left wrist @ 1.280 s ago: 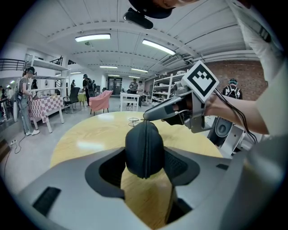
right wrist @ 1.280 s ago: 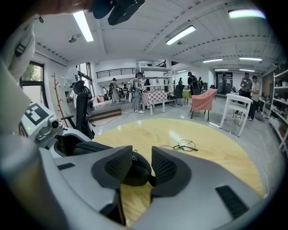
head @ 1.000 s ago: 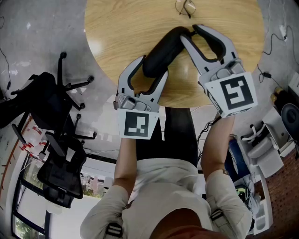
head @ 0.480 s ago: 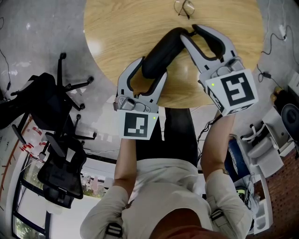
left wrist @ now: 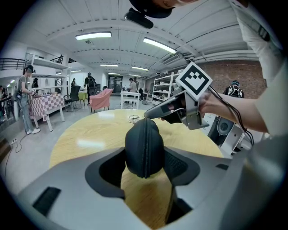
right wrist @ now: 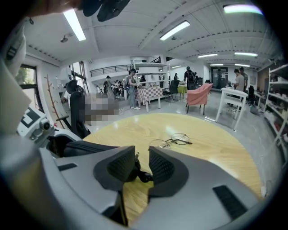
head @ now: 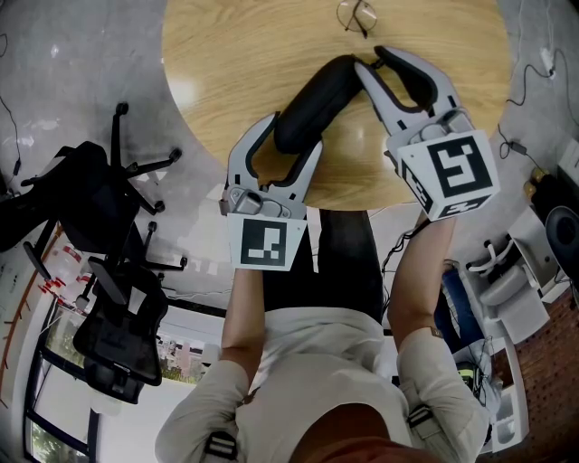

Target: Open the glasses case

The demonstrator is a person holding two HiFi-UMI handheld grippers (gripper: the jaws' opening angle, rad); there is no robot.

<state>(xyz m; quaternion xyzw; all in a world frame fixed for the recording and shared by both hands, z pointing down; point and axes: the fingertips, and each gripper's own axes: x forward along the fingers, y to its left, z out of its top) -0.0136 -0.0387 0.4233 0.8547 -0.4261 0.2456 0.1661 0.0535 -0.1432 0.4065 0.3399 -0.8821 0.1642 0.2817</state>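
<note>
A black zipped glasses case (head: pixel 317 95) slants over the round wooden table (head: pixel 235 54). My left gripper (head: pixel 297 128) is shut on its near end, and the pads press both sides of the case (left wrist: pixel 144 148). My right gripper (head: pixel 369 59) is at the far end of the case. Its jaws have just been closing, and the small zipper pull (right wrist: pixel 143 174) sits in the gap between its pads (right wrist: pixel 162 168), still with space around it. A pair of wire glasses (head: pixel 359 14) lies unfolded further back on the table.
Black office chairs (head: pixel 109 181) stand on the grey floor to the left of the table. Cables and grey equipment (head: pixel 507 271) lie to the right. In the right gripper view, people, tables and a pink armchair (right wrist: pixel 199 96) are far behind.
The right gripper's jaws have drawn closer together around the case's far tip, and its cube has shifted slightly. The left gripper and the case have stayed put.
</note>
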